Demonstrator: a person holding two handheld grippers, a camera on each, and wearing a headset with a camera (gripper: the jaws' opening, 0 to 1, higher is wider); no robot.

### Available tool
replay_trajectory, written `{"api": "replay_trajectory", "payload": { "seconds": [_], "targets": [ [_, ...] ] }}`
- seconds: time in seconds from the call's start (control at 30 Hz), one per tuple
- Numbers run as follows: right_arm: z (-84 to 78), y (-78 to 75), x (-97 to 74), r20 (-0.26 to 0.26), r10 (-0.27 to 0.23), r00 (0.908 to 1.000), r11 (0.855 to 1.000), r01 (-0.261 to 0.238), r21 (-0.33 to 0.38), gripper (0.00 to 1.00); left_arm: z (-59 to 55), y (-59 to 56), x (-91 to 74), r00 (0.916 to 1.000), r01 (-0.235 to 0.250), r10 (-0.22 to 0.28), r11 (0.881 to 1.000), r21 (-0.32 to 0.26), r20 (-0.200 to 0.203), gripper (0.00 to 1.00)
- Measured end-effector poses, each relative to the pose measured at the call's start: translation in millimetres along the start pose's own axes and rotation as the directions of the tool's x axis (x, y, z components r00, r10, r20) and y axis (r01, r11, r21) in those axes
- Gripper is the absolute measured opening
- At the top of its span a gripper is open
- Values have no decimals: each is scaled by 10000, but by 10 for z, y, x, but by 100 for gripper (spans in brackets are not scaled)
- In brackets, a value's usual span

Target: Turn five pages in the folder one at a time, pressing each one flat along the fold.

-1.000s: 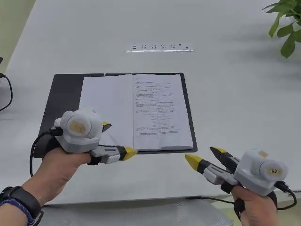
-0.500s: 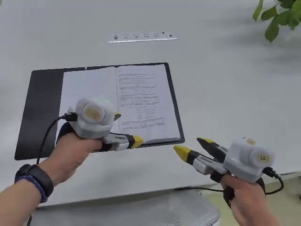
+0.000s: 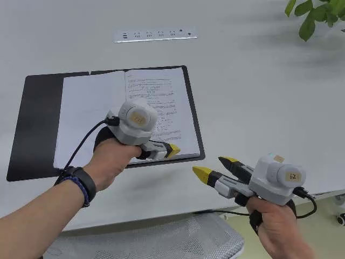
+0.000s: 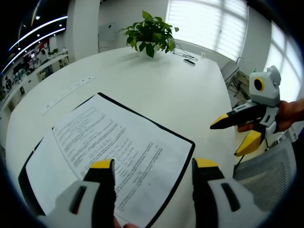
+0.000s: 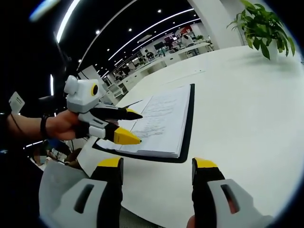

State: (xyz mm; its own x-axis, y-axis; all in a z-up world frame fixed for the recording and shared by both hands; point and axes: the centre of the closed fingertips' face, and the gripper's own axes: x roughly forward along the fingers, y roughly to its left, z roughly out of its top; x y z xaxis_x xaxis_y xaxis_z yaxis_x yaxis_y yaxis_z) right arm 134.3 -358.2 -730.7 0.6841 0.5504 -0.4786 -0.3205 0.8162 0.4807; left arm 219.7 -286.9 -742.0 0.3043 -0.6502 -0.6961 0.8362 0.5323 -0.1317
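At the near right of the counter (image 3: 259,97), the right claw (image 3: 214,167) is hovering with its jaws spread, holding nothing. A little farther in, the left claw (image 3: 171,151) is hanging over the near right corner of the folder (image 3: 38,129), jaws likewise spread and empty. The folder is lying open and flat on the counter's left half. Its fold (image 3: 125,113) is running near to far, with a printed page (image 3: 161,102) on the right, text upright to the person, and a blank page (image 3: 89,118) on the left. The sheets are probably thin, light and floppy, sliding on each other and creasing easily. The printed page's free right edge, near its near corner, is looking like the best place to pinch one sheet. Farther off, a power strip (image 3: 155,35) and a plant (image 3: 310,19) are sitting.
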Motion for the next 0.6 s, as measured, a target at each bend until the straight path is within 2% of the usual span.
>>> {"api": "replay_trajectory", "payload": {
  "seconds": [0.1,0.27,0.47,0.6],
  "targets": [
    [-4,-4,2,-94,39,9999,10000,-39,-4,57,7,-3,136,9999,24,-22,9999,143,-114,66],
    [-14,-43,-6,-121,46,9999,10000,-45,69,56,49,-69,211,9997,73,-65,9992,392,-218,66],
    [-49,-37,-2,-159,112,9998,9996,-107,265,55,91,-54,354,9999,-60,66,9994,338,-159,66],
    [-99,-38,0,-341,170,9993,9996,-162,230,54,45,-84,466,9991,-174,198,9978,641,-379,68]
  ]
}}
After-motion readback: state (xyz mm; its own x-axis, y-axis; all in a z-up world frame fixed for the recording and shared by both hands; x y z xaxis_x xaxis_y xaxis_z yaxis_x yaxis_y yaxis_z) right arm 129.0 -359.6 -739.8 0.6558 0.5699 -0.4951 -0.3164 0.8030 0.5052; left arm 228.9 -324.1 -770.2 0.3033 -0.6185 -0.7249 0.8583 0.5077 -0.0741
